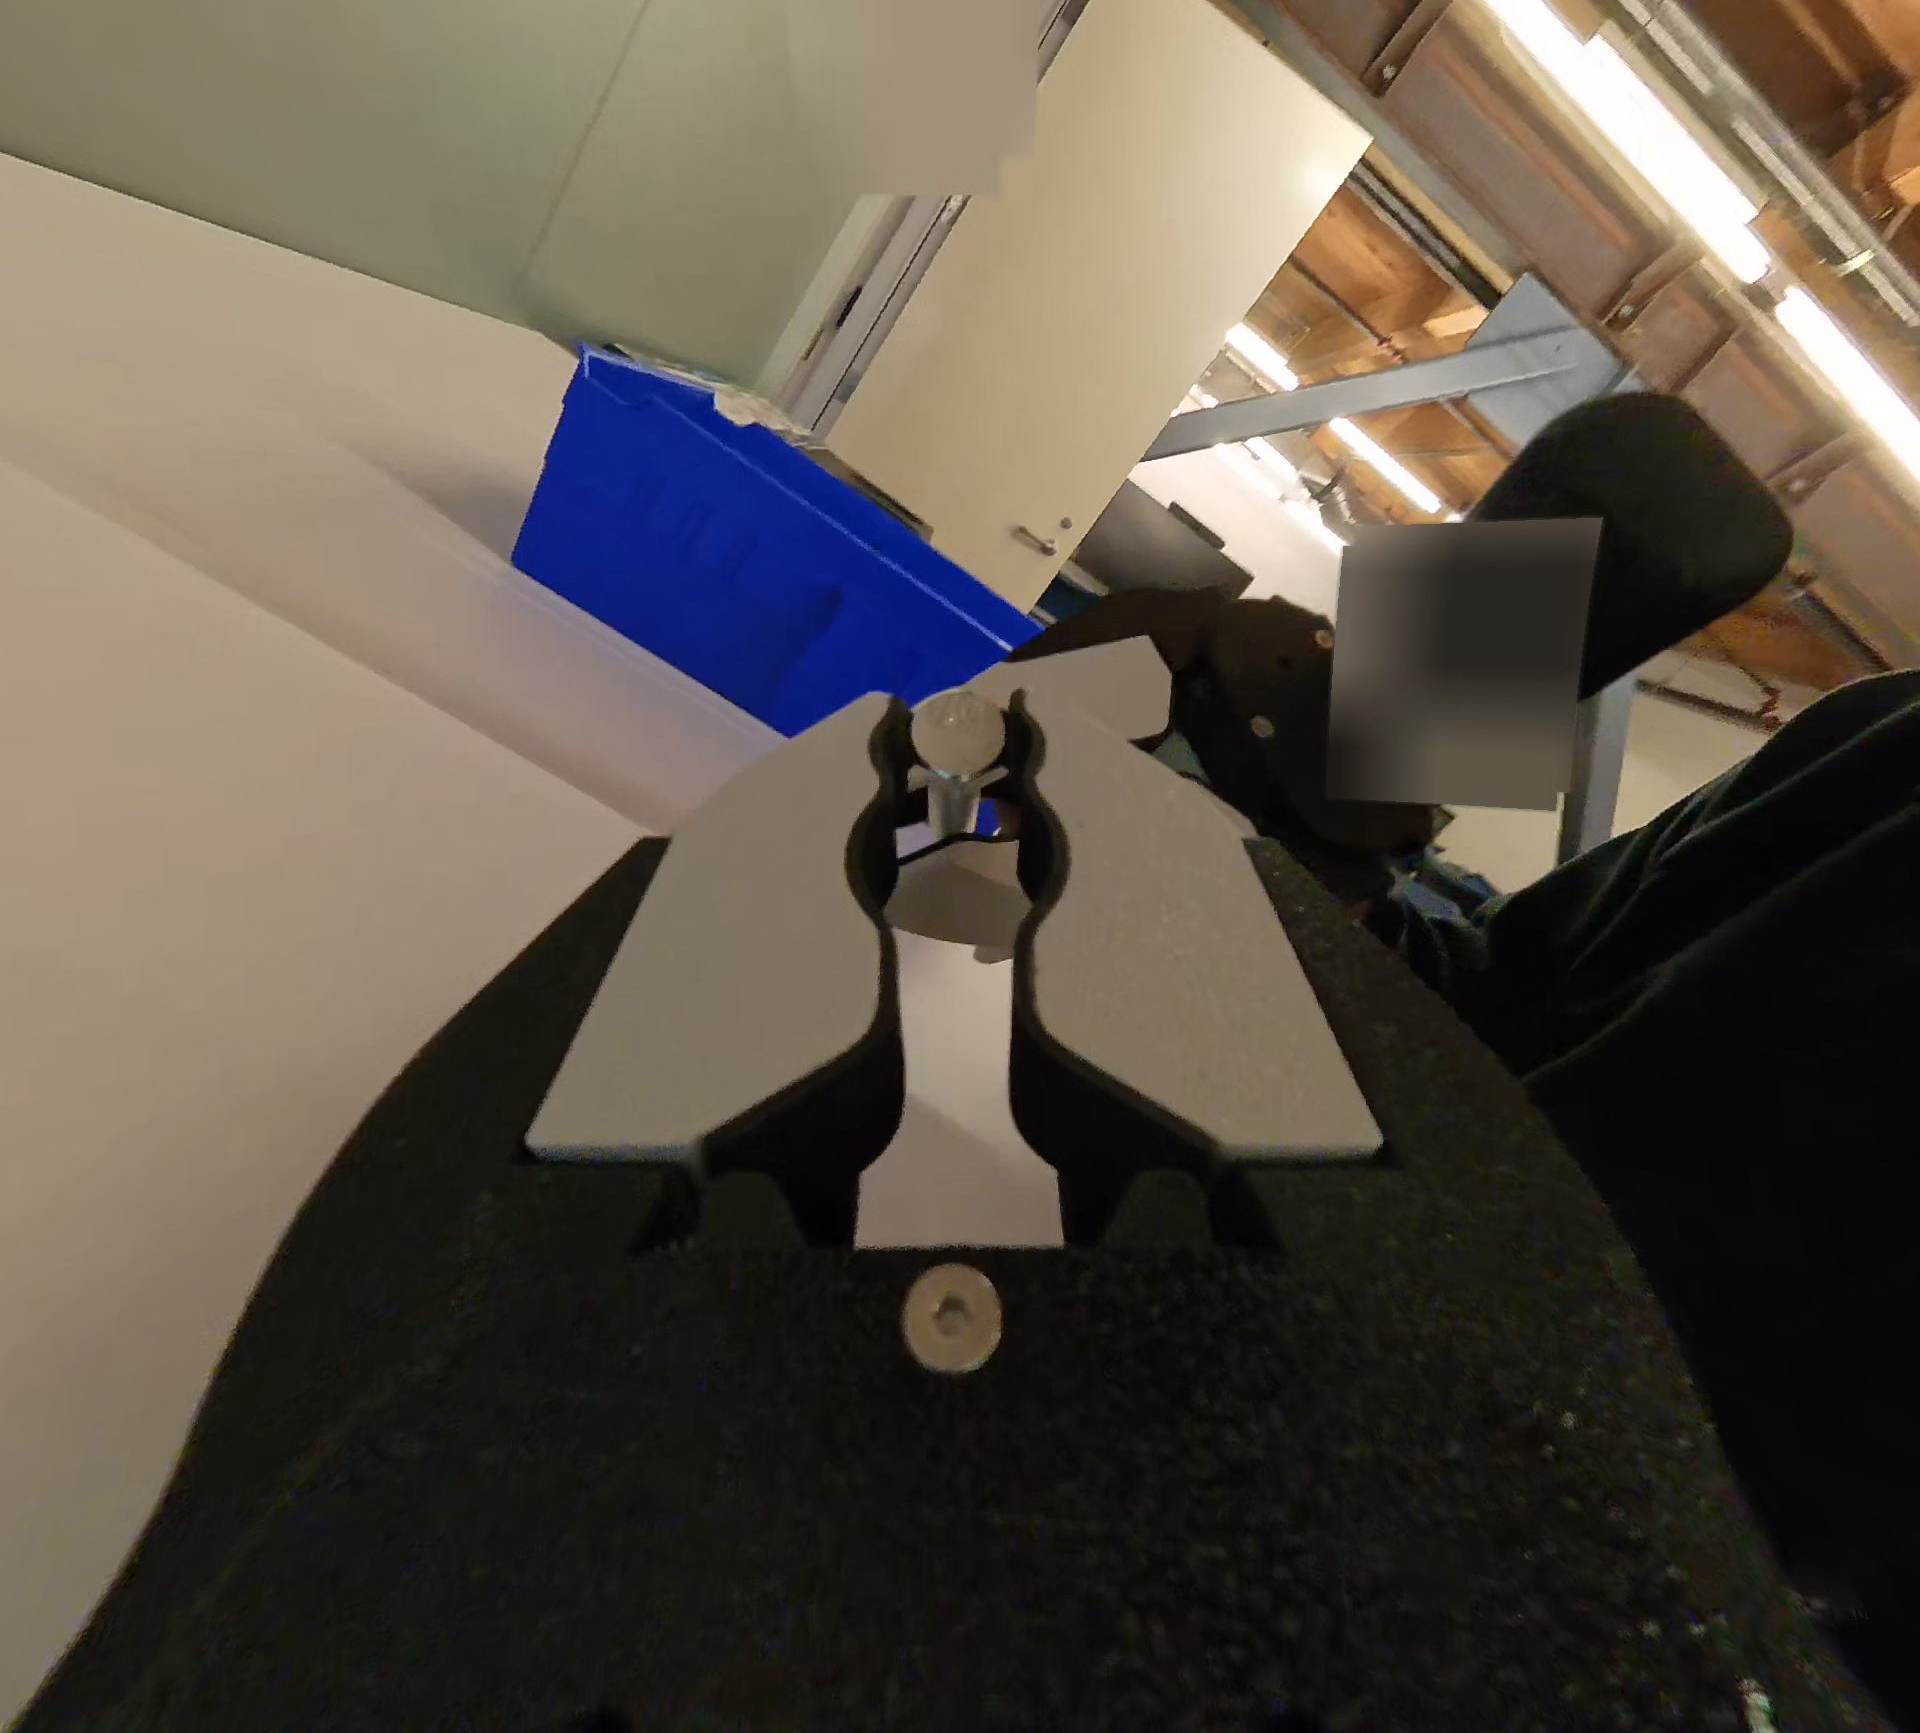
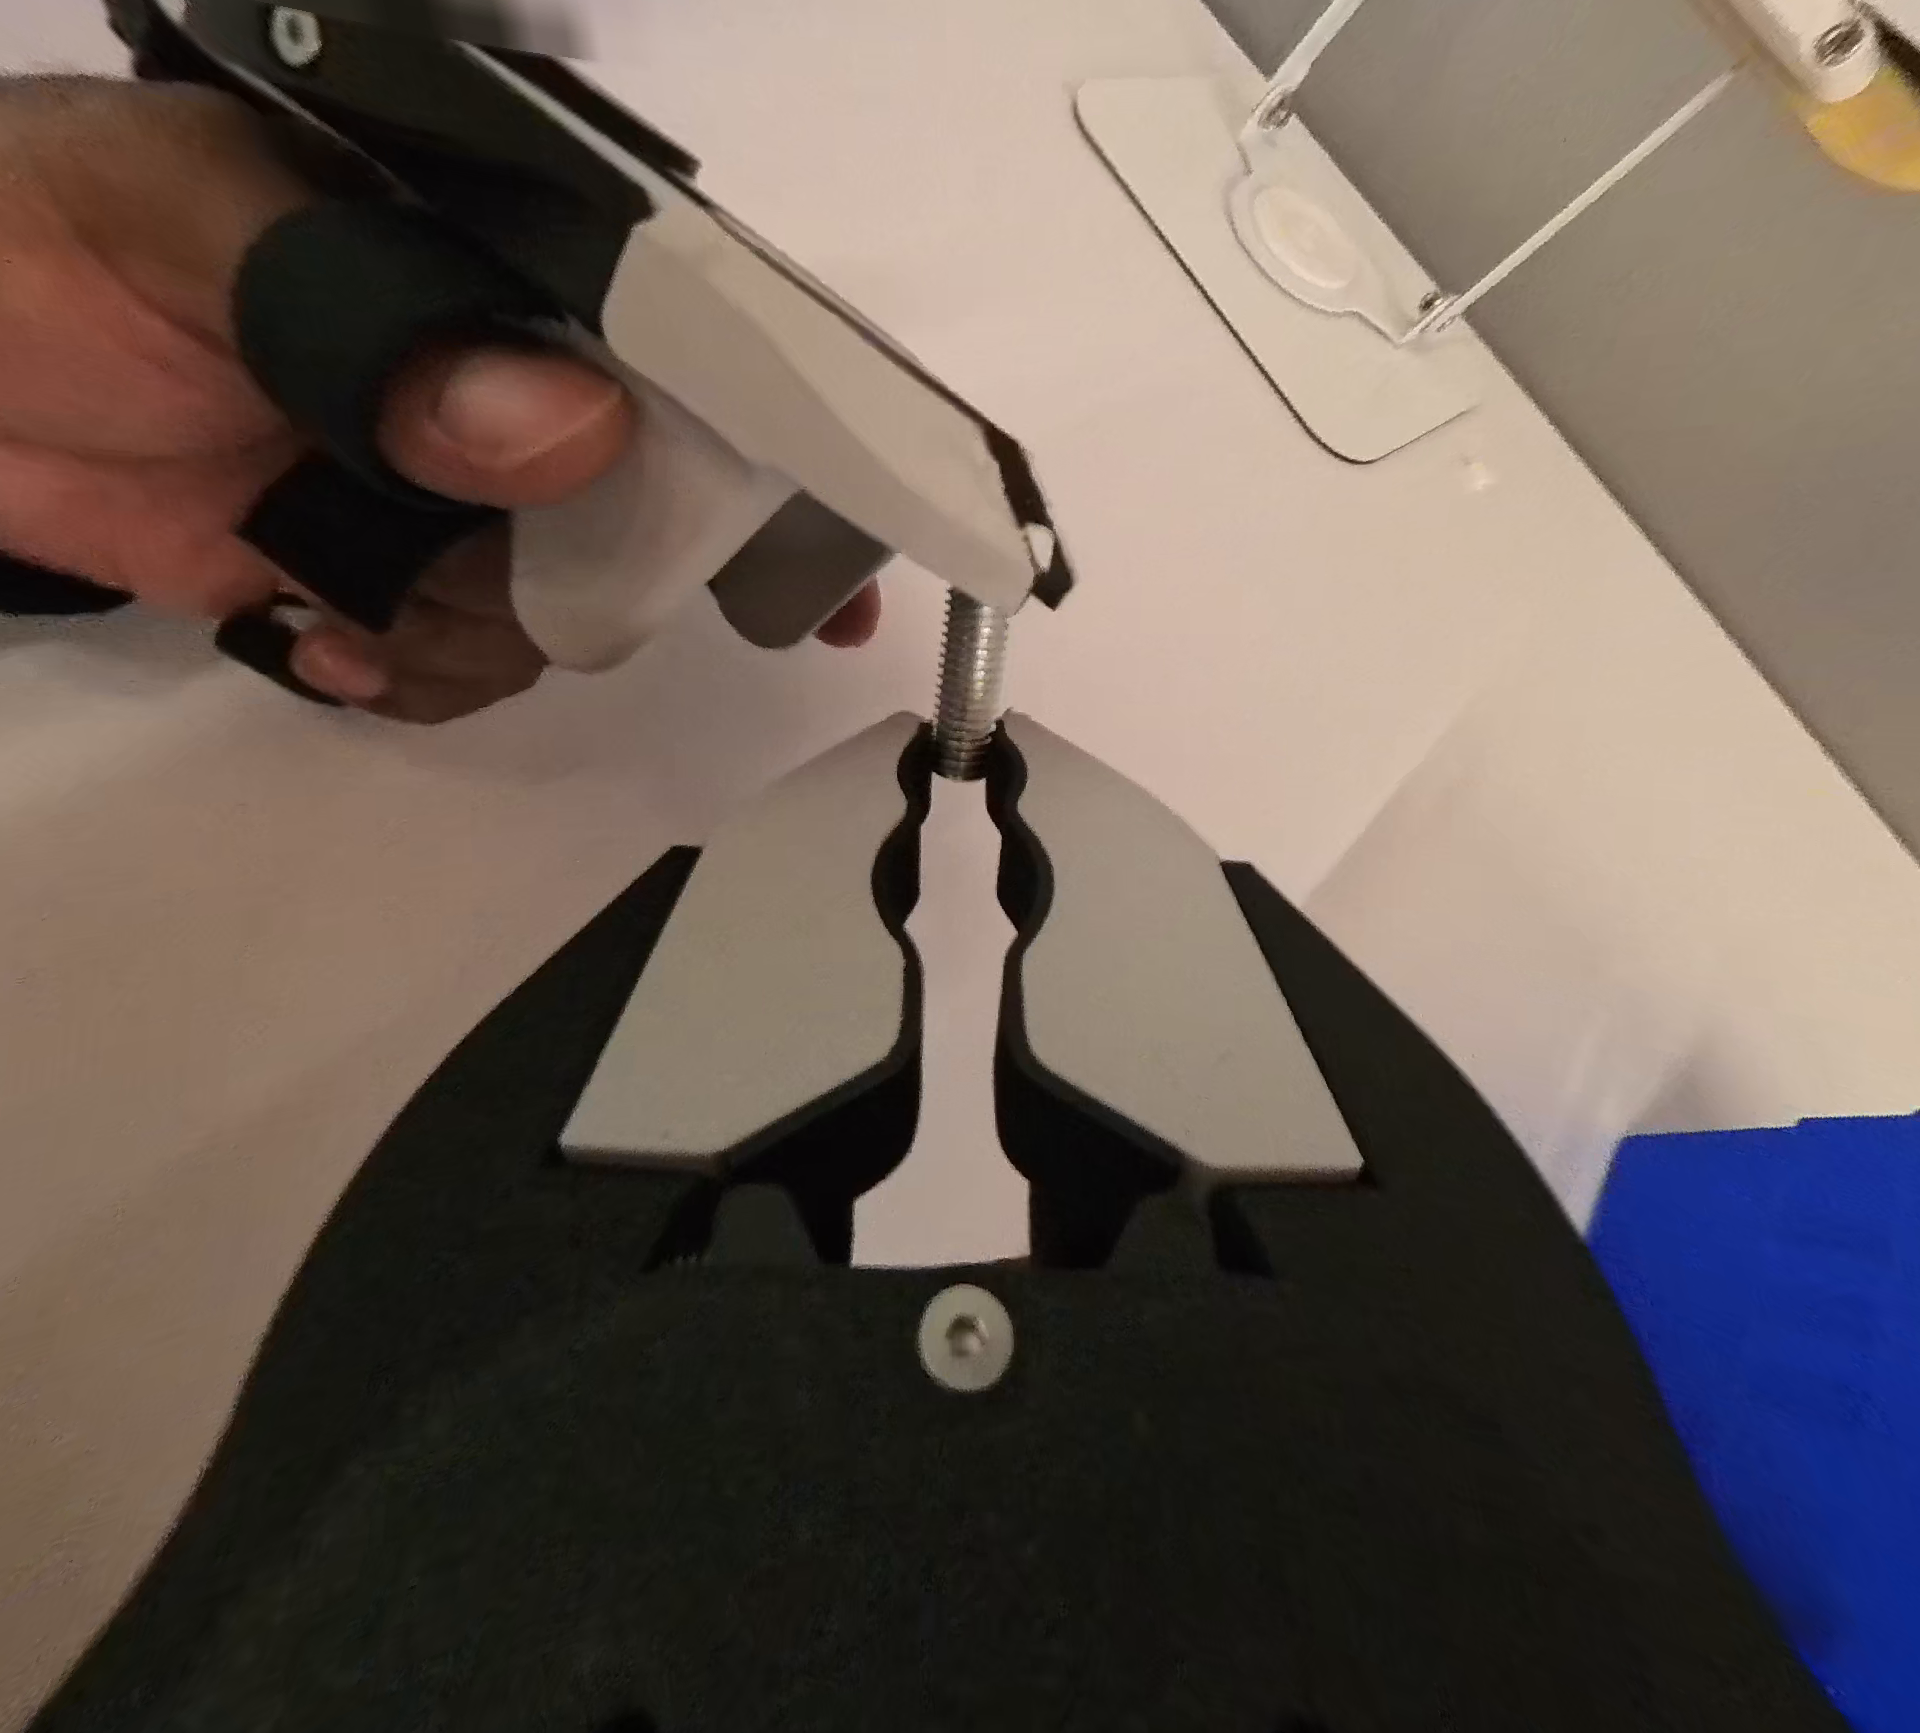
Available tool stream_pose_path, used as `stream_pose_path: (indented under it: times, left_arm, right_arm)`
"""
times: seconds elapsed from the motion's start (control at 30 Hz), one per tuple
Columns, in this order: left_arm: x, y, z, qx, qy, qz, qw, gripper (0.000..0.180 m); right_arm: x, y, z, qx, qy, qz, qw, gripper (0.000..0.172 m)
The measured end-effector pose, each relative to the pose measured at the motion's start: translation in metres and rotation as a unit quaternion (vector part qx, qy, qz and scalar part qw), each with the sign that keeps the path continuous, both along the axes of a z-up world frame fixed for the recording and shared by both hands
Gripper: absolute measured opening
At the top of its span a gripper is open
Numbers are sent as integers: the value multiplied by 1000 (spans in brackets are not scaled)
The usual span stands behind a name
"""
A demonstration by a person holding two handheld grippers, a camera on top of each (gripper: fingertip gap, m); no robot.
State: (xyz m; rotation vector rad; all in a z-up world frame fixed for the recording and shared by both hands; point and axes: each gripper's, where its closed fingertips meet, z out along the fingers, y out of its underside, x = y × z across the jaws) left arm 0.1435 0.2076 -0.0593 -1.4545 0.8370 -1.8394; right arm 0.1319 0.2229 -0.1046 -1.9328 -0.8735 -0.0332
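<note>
Both grippers are on one silver bolt (image 2: 964, 686) — one at each end. The left gripper (image 1: 958, 738) is clenched on the bolt's rounded head (image 1: 956, 733), its dark pads (image 1: 891, 748) pressing on either side, the shank running away below the fingertips. In the right wrist view that same gripper comes in from the upper left, held by a hand (image 2: 208, 395), with the threaded shank hanging down from its tip. The right gripper (image 2: 961, 753) is closed on the free end of the thread, the wavy black pads (image 2: 914, 764) tight against it at the very tips. The bolt hangs above a white table (image 2: 1195, 592). Far right on the table sits a white base plate (image 2: 1164, 156) with thin rods rising against a grey panel (image 2: 1662, 395). A blue bin (image 1: 727, 561) stands at the far left in the left wrist view, beside a cream cabinet door (image 1: 1091, 333) — and a blue corner (image 2: 1766, 1371) shows near right in the other.
</note>
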Motion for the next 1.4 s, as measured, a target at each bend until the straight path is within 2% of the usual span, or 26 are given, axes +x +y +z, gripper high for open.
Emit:
stream_pose_path:
  times: [0.2, 0.4, 0.6, 0.7, 0.8, 0.9, 0.97, 1.07, 1.17, 1.27, 1.4]
  left_arm:
    - [5, -1, -6, 20, 28, 9, 999, 21]
    - [-3, 12, 4, -7, -16, 28, 999, 41]
    - [-6, 18, 4, -27, -23, 32, 999, 42]
    - [-6, 17, 3, -25, -20, 30, 999, 42]
    - [-6, 17, 3, -25, -17, 27, 999, 42]
    - [-5, 17, 2, -28, -15, 27, 999, 41]
    - [-6, 17, 2, -30, -15, 26, 999, 41]
    - [-6, 17, 2, -31, -13, 24, 999, 41]
    - [-5, 15, 1, -27, -10, 21, 999, 41]
    - [-5, 15, 1, -27, -10, 20, 999, 41]
    - [-6, 16, 1, -32, -13, 19, 999, 41]
  right_arm:
    - [6, 1, -7, -22, -10, -6, 1000, 9]
    - [18, 3, -15, -37, -27, -22, 999, 9]
    - [40, 8, -13, -40, -46, -47, 997, 9]
    - [54, 12, -1, -30, -58, -59, 996, 9]
    - [79, 19, 23, -4, -81, -80, 993, 9]
    - [138, 33, 60, 35, -127, -137, 982, 9]
    - [199, 42, 73, 14, -156, -189, 969, 9]
    - [295, 47, 51, -105, -167, -256, 946, 10]
    - [355, 44, 15, -222, -148, -284, 921, 10]
    - [369, 37, -18, -312, -141, -265, 902, 10]
    - [372, 37, -45, -363, -173, -255, 880, 10]
